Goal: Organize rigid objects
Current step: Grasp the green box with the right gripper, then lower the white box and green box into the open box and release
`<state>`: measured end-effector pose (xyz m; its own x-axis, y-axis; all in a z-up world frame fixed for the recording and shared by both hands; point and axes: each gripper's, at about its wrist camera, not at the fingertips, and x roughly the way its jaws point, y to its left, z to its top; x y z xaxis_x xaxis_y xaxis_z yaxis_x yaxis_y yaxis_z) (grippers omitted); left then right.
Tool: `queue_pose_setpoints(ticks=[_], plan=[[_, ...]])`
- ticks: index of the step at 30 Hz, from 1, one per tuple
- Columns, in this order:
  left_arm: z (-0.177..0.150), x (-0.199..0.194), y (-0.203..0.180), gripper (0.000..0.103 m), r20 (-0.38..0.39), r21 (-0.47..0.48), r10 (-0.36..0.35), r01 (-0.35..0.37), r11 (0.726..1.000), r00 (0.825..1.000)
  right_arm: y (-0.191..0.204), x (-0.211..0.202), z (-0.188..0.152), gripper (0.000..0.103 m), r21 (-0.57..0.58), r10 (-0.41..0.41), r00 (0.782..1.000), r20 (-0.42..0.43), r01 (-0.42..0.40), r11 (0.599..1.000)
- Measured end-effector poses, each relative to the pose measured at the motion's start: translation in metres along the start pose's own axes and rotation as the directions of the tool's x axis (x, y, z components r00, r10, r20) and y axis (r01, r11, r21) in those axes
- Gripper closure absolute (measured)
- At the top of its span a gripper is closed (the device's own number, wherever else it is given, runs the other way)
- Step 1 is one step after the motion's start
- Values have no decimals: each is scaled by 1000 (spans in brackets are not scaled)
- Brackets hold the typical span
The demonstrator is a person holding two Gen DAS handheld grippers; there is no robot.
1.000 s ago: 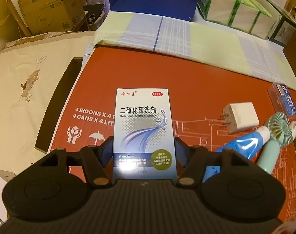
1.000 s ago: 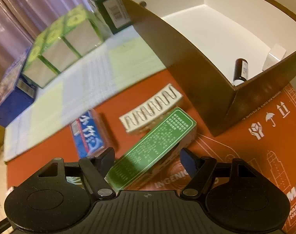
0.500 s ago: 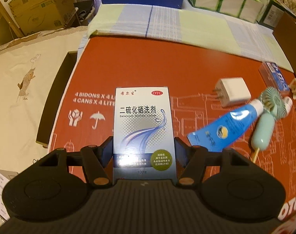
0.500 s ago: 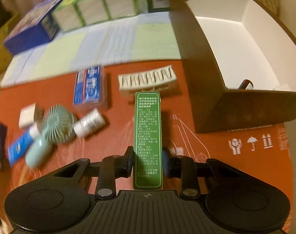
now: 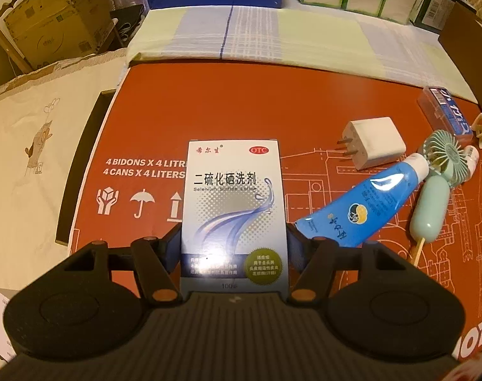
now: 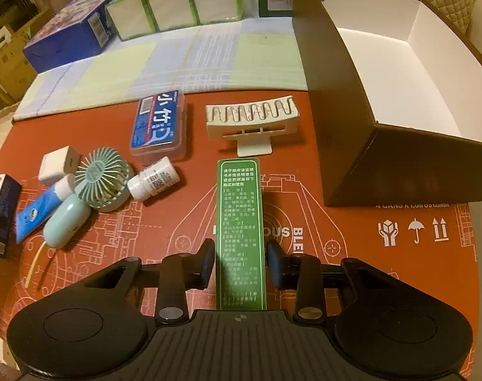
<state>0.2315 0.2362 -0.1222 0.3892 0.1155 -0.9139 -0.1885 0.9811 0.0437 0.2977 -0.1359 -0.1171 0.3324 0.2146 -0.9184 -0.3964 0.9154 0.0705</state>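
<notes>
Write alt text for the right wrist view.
The right gripper has a narrow green box between its opening fingers, above an orange cardboard sheet. An open dark box sits right; a mint handheld fan, white bottle and blue case lie left.

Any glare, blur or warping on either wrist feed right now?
Left wrist: sharp, warm yellow light, small glare on the lower white medicine box, fisheye bending the edges. Right wrist: sharp, the green box shadowed at its near end, brown storage box walls bowed.
</notes>
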Motion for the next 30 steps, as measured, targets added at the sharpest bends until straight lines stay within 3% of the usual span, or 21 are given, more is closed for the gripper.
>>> queue_pose_setpoints(ticks=[11,14,18,30], plan=[[-3,-3,1,42,20,-17,24,-24,1000,1000,1,4,1,68,-17,4,1000,18,-3,1000],[-1,-9,0,42,35,-21,26,-26,999,999,2,4,1,76,-33,4,999,33,-3,999],[2,-21,-5,42,63,-21,21,-19,1000,998,2,3,-1,76,-51,6,999,34,-4,999],[22,-66,-68,42,148,50,-98,91,995,984,-7,-40,0,76,-69,73,991,109,-66,995]])
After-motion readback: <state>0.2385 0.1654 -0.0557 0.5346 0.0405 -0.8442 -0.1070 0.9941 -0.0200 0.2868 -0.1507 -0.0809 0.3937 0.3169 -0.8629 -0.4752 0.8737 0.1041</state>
